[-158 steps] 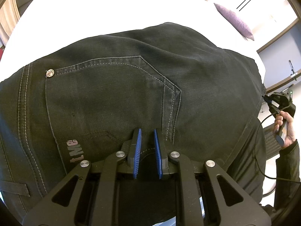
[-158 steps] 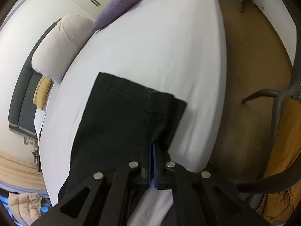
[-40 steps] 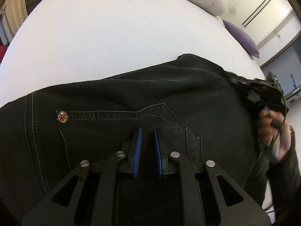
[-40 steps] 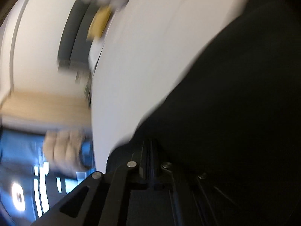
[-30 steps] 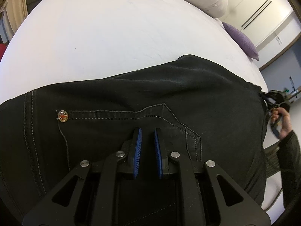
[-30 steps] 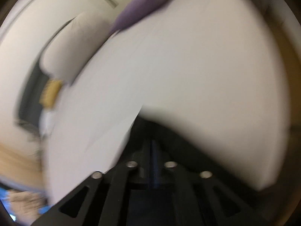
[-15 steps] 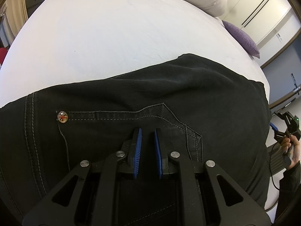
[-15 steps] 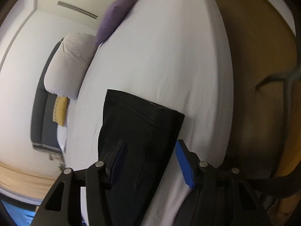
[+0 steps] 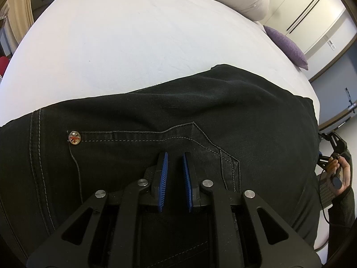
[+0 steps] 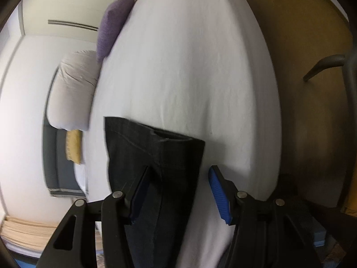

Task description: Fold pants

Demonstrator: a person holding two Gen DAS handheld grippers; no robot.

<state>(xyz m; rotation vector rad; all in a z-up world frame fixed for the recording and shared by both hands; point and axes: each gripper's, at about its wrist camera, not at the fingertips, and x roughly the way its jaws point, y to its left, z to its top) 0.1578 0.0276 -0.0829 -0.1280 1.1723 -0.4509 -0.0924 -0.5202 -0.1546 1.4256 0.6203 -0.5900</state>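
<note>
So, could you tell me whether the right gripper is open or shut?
Open: the right gripper has its blue pads wide apart above the pants, clamping nothing.

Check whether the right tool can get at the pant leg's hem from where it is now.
Probably yes. The right tool is open with the pants lying flat on the bed just ahead; the hem is exposed, and nothing sits between it and the tool.

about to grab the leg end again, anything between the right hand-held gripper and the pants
Nothing visible. The right hand-held gripper is open just above the pants, whose hem lies flat on the white bed with no other object across it.
</note>
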